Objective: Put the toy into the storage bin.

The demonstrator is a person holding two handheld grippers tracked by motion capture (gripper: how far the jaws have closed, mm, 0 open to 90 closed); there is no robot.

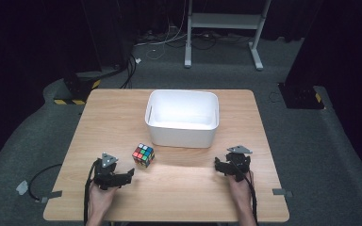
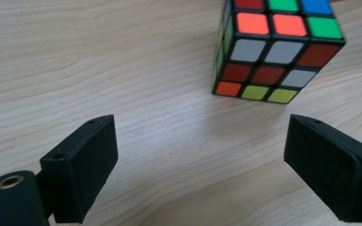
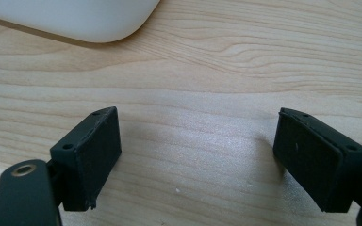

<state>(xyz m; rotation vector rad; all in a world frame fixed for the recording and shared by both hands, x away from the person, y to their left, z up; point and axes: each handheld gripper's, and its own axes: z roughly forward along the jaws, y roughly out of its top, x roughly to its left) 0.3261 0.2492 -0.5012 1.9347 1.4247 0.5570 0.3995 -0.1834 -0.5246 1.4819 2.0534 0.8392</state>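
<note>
One cube (image 2: 275, 52) ahead: light, rigid, slick plastic; I'd pinch two flat opposite faces. My left tool (image 2: 200, 162) gapes empty, right tool (image 3: 198, 160) too.

Overhead view facing forward, gripper cameras close, low — sharing tabletop (image 1: 179, 183)

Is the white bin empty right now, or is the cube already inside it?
Empty. The high view shows the white bin with a bare interior, and the cube sits on the table in front of it.
</note>
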